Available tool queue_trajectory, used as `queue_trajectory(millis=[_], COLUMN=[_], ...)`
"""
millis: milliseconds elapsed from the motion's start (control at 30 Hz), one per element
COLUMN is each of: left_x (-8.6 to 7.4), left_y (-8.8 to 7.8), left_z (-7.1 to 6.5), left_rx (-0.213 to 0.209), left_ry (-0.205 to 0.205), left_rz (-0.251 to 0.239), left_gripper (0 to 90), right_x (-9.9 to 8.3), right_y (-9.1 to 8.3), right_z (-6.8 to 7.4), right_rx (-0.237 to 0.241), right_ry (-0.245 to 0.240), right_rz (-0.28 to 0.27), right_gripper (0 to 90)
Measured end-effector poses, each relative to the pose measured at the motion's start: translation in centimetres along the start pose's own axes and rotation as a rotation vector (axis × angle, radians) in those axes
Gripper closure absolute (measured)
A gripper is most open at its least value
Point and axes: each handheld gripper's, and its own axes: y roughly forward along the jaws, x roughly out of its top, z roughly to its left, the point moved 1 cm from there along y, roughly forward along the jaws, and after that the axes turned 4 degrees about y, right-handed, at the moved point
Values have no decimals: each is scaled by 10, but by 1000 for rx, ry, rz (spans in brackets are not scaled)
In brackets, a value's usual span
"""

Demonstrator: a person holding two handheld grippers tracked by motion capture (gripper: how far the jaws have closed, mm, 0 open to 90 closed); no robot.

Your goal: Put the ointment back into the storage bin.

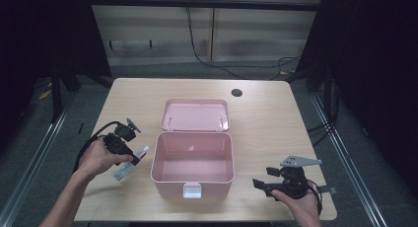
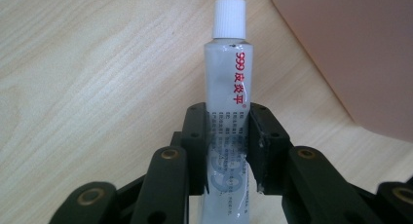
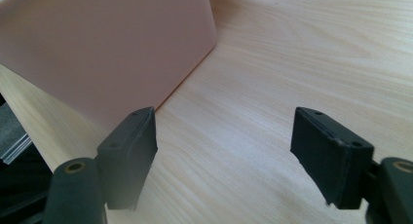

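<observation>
- On the wooden table [image 1: 276,118], pink box [image 1: 192,160] sits mid-table, lid [image 1: 195,114] flipped back flat behind it; interior bare, so it looks ready to be loaded.
- Right gripper [image 1: 263,185] parked near the box's right side, jaws spread with nothing between them; likely standing by, clear of the drop path.
- Left gripper [image 2: 228,151] clamped on the ointment tube [image 2: 228,107], low on its body, cap end forward; tube held just left of the box, probably for cap-first entry over the rim.

A slim translucent tube [image 2: 228,112] with a white ribbed cap and red lettering sits lengthwise, cap outward, clamped between black jaws above the surface's left side.
</observation>
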Motion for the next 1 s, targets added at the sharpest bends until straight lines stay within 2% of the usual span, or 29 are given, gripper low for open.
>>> queue_trajectory(millis=[200, 333, 367, 467, 600, 767, 900, 1000], left_x=[-2, -5, -6, -6, -6, -6, -8, -10], left_y=[-10, -14, -14, -17, -22, -30, -37, -40], left_z=[3, 2, 2, 1, 0, -2, -4, -4], left_rx=[-9, -21, -18, -60, -52, -63, -91, -85], left_ry=[-14, 2, 2, 29, 39, 55, 57, 58], left_rz=[-20, -9, -21, -12, -22, -28, -71, -73], left_gripper=[712, 711, 712, 711, 711, 712, 711, 711], right_x=[0, 0, 0, 0, 0, 0, 0, 0], right_y=[-1, -1, 0, 0, 0, 0, -1, -1], right_z=[0, 0, 0, 0, 0, -1, -1, -1], right_rx=[8, 15, 17, 19, 21, 28, 32, 33], right_ry=[1, -3, -8, -9, -5, -6, -5, -2], right_rz=[-1, -2, -3, -2, -1, 2, 3, 3], right_gripper=[220, 214, 208, 208, 206, 202, 195, 195])
